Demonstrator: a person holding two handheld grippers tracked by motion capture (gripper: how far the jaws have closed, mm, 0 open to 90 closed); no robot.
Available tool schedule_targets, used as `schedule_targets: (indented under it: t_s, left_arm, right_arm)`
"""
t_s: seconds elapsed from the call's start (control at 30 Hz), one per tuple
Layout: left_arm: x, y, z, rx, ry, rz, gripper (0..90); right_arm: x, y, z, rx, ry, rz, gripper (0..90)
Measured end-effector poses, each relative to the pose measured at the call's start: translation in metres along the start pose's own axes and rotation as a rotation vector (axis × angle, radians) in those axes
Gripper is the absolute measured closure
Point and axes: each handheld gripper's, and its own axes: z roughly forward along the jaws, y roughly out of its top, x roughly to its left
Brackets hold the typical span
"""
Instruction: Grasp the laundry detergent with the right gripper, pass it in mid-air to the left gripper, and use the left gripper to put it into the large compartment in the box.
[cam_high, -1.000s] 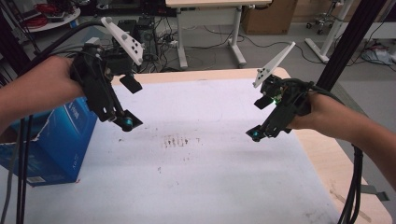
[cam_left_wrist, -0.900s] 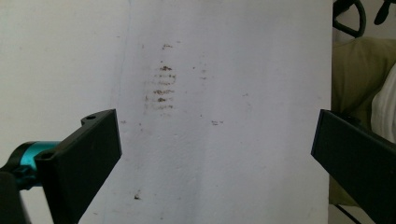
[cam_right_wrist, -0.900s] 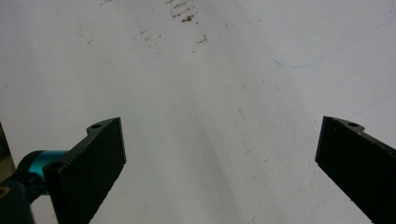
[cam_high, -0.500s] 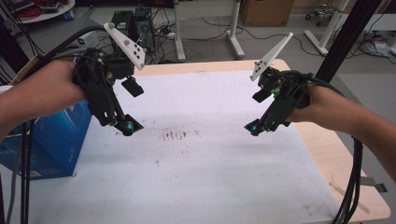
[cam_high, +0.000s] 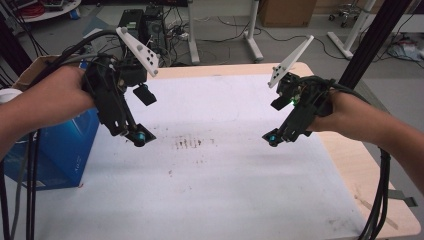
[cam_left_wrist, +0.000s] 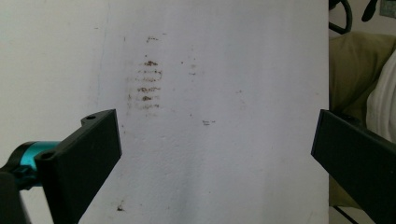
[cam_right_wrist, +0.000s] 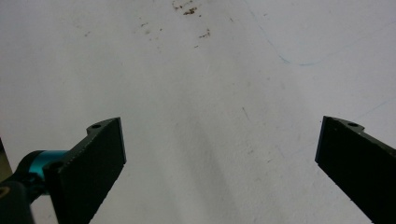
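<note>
While both hands hover over the white sheet (cam_high: 215, 185), the left gripper (cam_left_wrist: 212, 154) and the right gripper (cam_right_wrist: 219, 158) each stand wide apart, holding nothing. Between them lies a brown smudge (cam_high: 192, 143); a blue box (cam_high: 60, 150) sits just beside the sheet's left edge.

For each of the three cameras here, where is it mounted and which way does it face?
High view: fixed above the person's side, looking forward and down on the white sheet; both forearms, left gripper and right gripper show.
Left gripper view: rides the left gripper, looking down between its wide-apart black jaws at the sheet.
Right gripper view: rides the right gripper, looking down between its wide-apart jaws at the sheet.
Shared: the brown smudges appear in the high view and the left gripper view.
</note>
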Motion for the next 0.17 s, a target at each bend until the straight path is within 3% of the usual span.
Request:
schedule_targets:
  t_s: [0.17]
  left_arm:
    - [0.0019,-0.0010,0.0012,0.002,0.000,0.001,1.6]
  right_arm:
    - [0.0013,0.0002,-0.0006,-0.005,-0.003,-0.004,0.8]
